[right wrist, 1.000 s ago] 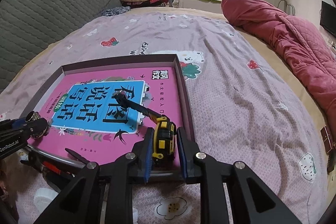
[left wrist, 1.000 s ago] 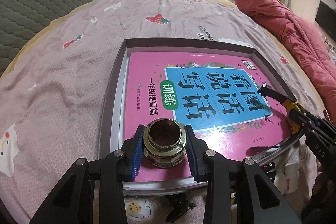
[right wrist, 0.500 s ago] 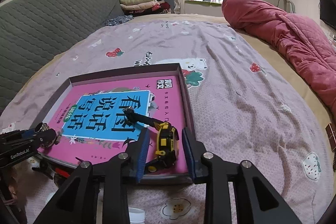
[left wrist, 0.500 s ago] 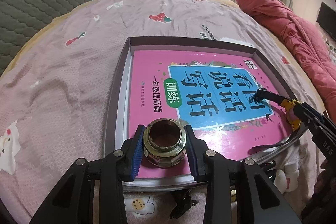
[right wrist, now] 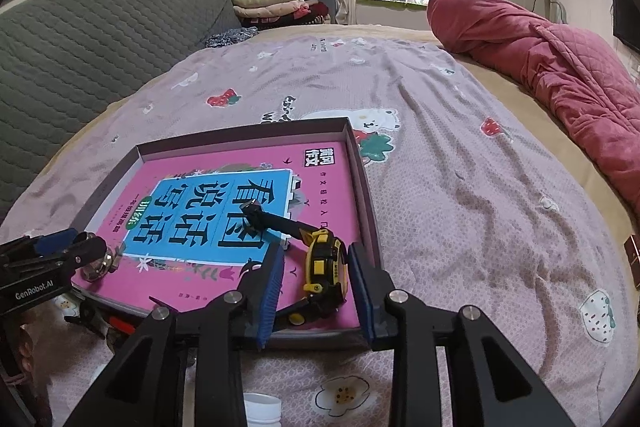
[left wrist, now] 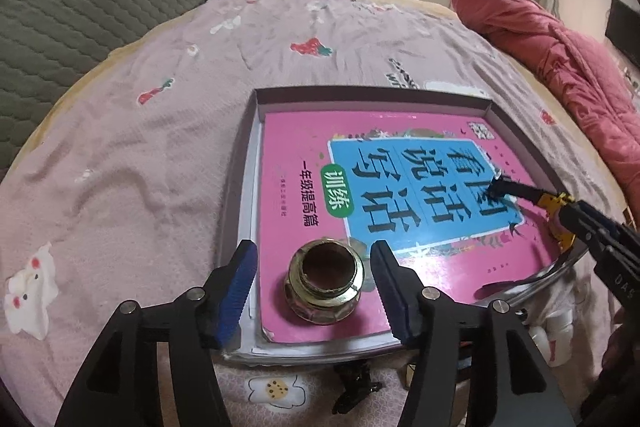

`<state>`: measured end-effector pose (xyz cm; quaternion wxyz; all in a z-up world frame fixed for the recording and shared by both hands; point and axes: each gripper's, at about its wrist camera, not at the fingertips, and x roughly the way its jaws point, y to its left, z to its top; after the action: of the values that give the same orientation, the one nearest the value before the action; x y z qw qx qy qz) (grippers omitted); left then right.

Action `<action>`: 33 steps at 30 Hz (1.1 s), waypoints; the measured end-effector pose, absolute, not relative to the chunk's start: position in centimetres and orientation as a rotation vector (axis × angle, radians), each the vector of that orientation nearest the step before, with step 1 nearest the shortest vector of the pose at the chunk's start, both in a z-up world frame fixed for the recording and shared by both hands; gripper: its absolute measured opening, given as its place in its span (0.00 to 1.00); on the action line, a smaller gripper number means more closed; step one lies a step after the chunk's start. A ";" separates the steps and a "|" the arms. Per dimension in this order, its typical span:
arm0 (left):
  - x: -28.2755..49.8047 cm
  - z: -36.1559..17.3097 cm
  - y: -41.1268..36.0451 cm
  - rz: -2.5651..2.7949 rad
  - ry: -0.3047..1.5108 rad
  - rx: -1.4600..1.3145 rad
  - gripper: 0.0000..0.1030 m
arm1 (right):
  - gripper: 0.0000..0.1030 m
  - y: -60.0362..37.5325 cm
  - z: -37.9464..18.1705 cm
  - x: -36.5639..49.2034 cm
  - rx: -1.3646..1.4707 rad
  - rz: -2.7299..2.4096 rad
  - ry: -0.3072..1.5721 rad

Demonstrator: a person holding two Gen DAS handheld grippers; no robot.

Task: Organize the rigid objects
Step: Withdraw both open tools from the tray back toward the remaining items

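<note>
**Both grippers spread over the tray on the bed**

The bedspread [right wrist: 460,155] lay wide and bare beyond and to the right of the shallow tray [left wrist: 244,163], whose low walls framed a pink book [left wrist: 296,155] filling most of its floor. The left gripper [left wrist: 314,287] hovered low at the near edge, fingers spread, straddling the brass fitting [left wrist: 324,287] standing upright on the book without touching it. The right gripper [right wrist: 316,291] hung at the tray's near right corner, fingers apart around the yellow tape measure [right wrist: 326,263] resting on the book.
</note>
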<state>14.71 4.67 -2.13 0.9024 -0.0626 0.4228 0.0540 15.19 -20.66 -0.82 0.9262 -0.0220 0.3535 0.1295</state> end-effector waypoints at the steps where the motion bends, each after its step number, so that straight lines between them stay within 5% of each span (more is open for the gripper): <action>1: 14.6 -1.9 4.8 0.113 0.870 -0.133 0.59 | 0.32 -20.7 -0.8 15.1 -0.045 0.266 0.722; 33: 9.8 2.6 4.7 0.106 0.810 -0.132 0.70 | 0.44 -21.2 0.4 12.8 -0.075 0.333 0.677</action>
<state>9.84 4.66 2.63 0.9157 -0.0640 0.3934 0.0514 12.77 -21.17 0.35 0.9290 -0.0365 0.3304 0.1627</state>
